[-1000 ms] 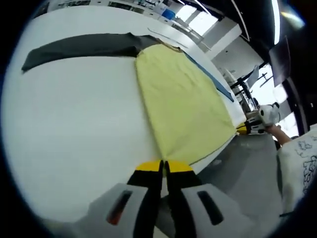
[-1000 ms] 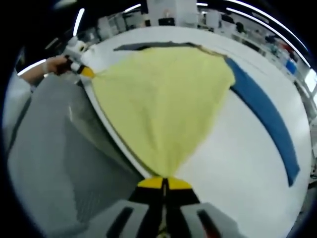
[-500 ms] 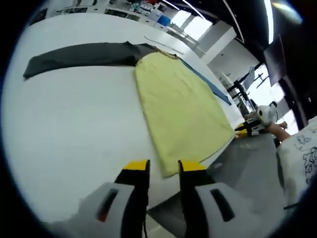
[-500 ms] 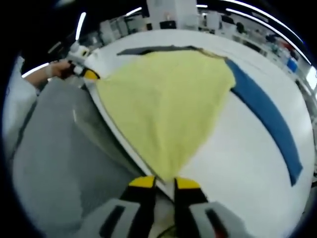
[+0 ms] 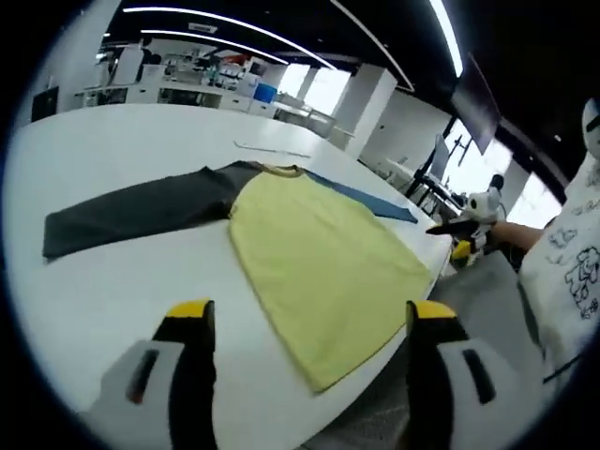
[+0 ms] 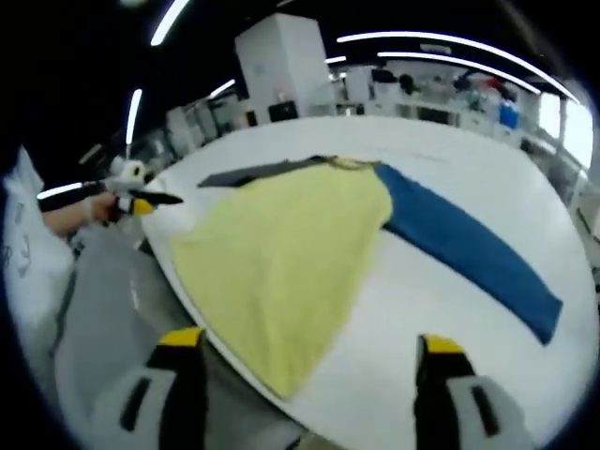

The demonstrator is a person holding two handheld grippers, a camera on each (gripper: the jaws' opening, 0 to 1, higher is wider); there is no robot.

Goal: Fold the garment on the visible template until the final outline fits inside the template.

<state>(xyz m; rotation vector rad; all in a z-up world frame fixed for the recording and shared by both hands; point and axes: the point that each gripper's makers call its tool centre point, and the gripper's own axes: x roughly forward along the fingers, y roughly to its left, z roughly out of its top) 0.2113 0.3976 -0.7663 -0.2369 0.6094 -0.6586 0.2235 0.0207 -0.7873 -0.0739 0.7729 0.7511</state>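
Observation:
A long-sleeved shirt lies flat on the white table (image 5: 112, 291). Its yellow body (image 5: 319, 258) (image 6: 281, 248) runs towards me, with the hem at the table's near edge. One sleeve is dark grey (image 5: 131, 211) (image 6: 258, 172), the other blue (image 5: 366, 197) (image 6: 459, 246), and both are spread out sideways. My left gripper (image 5: 309, 319) hovers wide open above the hem corner, holding nothing. My right gripper (image 6: 309, 342) is also wide open over the other hem corner. Each gripper appears in the other's view, held by a hand (image 5: 469, 230) (image 6: 127, 199).
A thin strip (image 5: 272, 148) lies on the table beyond the collar. A person's white printed sleeve (image 5: 572, 272) is at the right in the left gripper view. Desks and shelves stand in the background. The table edge (image 6: 178, 291) drops off beside the hem.
Both grippers went from shut on the hem corners to wide open and let the yellow fabric go. Both have lifted and drawn back, and the shirt now lies flat.

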